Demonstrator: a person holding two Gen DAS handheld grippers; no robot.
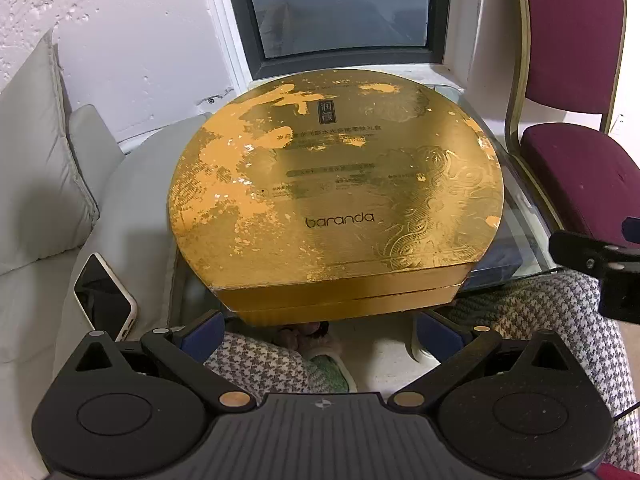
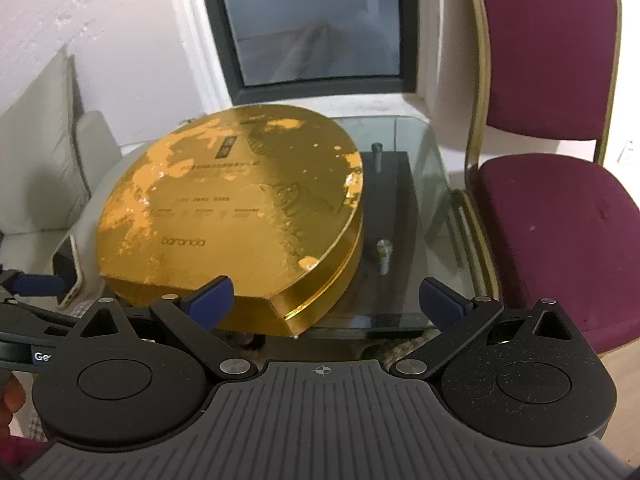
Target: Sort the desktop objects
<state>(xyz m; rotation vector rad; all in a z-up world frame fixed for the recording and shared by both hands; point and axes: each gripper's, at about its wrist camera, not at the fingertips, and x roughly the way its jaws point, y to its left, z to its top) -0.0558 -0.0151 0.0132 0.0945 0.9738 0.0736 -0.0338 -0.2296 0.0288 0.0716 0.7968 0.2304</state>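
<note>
A large round gold box (image 1: 336,184) marked "baranda" lies closed on a small glass table (image 1: 516,240), its flat front side overhanging the near edge. My left gripper (image 1: 320,334) is open just below and in front of that flat side, with nothing between its blue pads. In the right wrist view the gold box (image 2: 232,216) sits left of centre. My right gripper (image 2: 326,302) is open at the box's front right corner, over the table's near edge. Its left pad (image 2: 212,300) overlaps the box in the image; contact is unclear.
A smartphone (image 1: 104,296) lies on a grey cushion left of the box. Two bolts (image 2: 383,254) show under the glass table top (image 2: 420,184) right of the box. A maroon chair (image 2: 560,184) stands to the right, and a window (image 1: 340,12) is behind. Houndstooth-clad legs (image 1: 560,308) are below.
</note>
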